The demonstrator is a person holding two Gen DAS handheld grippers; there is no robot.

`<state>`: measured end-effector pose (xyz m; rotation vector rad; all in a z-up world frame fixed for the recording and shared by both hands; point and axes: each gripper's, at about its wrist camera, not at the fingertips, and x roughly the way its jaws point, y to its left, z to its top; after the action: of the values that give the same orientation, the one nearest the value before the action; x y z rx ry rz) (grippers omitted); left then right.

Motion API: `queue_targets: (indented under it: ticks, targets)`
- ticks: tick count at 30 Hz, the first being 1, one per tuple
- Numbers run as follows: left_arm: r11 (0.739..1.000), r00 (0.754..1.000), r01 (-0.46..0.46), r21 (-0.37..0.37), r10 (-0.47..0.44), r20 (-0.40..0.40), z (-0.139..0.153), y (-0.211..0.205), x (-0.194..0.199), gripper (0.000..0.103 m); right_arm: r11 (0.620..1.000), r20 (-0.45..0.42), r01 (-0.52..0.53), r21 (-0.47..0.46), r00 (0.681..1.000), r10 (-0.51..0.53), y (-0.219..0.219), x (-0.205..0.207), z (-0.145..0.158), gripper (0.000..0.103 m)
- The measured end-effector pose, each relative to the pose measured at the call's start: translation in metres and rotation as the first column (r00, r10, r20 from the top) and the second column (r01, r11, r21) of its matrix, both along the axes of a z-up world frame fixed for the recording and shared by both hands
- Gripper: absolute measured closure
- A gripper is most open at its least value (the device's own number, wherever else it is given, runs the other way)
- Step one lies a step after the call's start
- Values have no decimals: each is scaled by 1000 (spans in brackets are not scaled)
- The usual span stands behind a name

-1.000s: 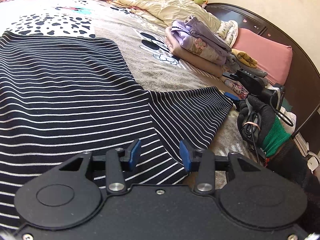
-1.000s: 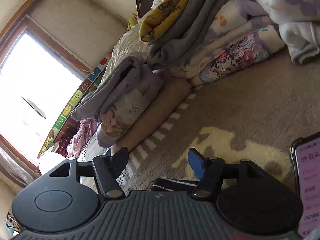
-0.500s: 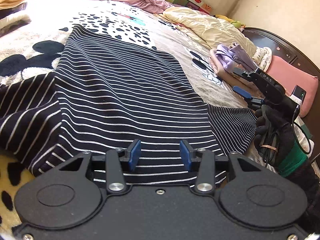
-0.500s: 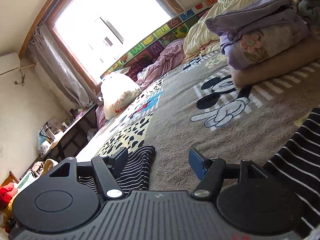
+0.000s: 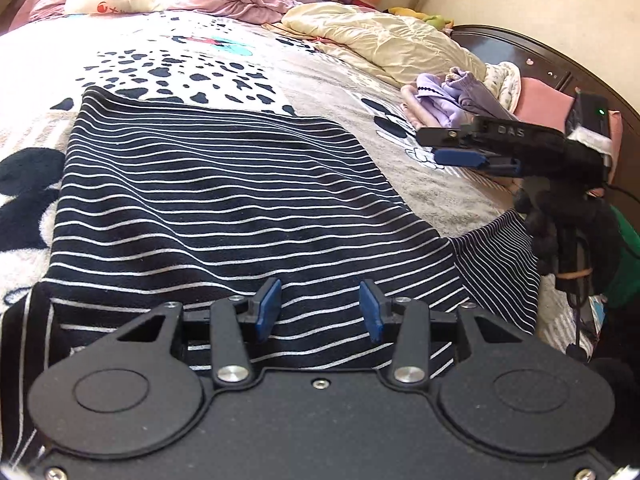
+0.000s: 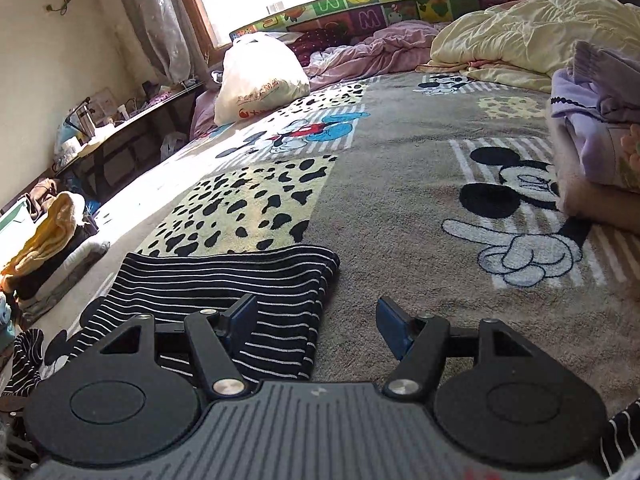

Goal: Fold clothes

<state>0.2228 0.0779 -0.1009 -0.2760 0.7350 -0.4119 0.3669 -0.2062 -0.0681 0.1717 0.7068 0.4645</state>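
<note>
A black shirt with thin white stripes [image 5: 216,200] lies spread flat on the bed, one sleeve [image 5: 496,268] reaching out to the right. My left gripper [image 5: 319,310] hovers open over the shirt's near edge, nothing between its blue pads. Seen from the left wrist, my right gripper [image 5: 460,148] hangs above the bed to the right of the shirt, held by a black-gloved hand [image 5: 568,240]. In the right wrist view that gripper [image 6: 316,324] stands open and empty over the blanket, beside the shirt's far corner [image 6: 240,280].
A cartoon-print blanket [image 6: 400,184] covers the bed. Folded clothes [image 5: 452,104] are stacked at the right by a dark headboard [image 5: 532,52] and a pink pillow [image 5: 540,98]. A cream quilt [image 5: 384,44], pink bedding and a white bag [image 6: 260,76] lie at the far side.
The right gripper swung from the folded piles round toward the window and rose above the bed. The left gripper's view shifted left across the shirt. Both stayed open.
</note>
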Motion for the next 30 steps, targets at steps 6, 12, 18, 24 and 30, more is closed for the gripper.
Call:
queue_targets:
  ticks: [6,12,18,24,30]
  targets:
    - [997,1000,19,-81,-20,-7,1,8,3,61,982,-58,-67,-175,997,58,48,52,-16,46]
    - [986,999,38,-161,-41,-12,3,17,6,61,994,-88,-60,-93,995,52,48,68,-25,94]
    - [978,999,45,-206,-51,-20,3,22,7,60,997,-22,-23,-78,1000,22,35,64,-10,92]
    - [978,998,45,-204,-51,-25,3,22,6,59,995,-35,-52,-86,998,49,37,55,-8,60]
    - [961,999,-47,-273,45,-12,7,49,9,59,988,-66,-106,-116,993,99,46,39,-10,59]
